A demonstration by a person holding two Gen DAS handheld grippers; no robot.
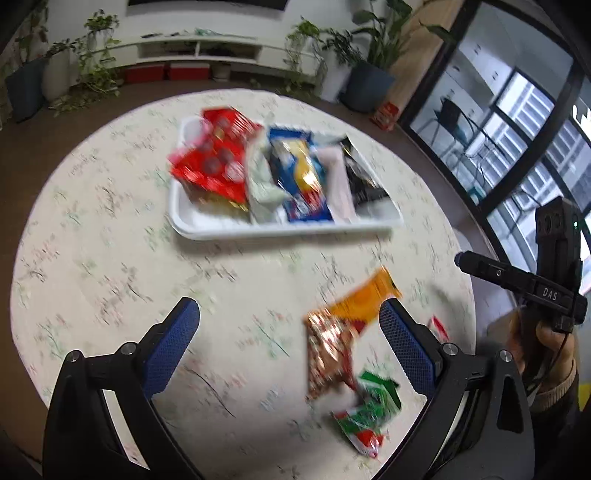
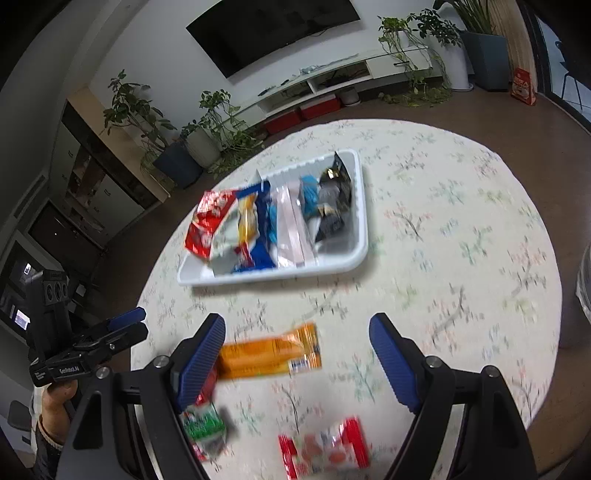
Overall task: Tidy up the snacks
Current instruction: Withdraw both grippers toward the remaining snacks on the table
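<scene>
A home living room: a wall-mounted television (image 2: 273,33) above a low white media console (image 2: 332,79), potted plants (image 2: 218,125) along the wall, and a floral-clothed round surface (image 2: 461,229).

Both grippers, the left gripper (image 1: 290,339) and the right gripper (image 2: 297,354), have black frames, silver screws and ribbed blue pads (image 2: 393,363); a ribbed knit cuff (image 1: 554,391) shows.

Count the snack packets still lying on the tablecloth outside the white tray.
3: orange packet nearest the tray, green packet beside the right gripper's finger, red-and-white packet at the near edge.
</scene>
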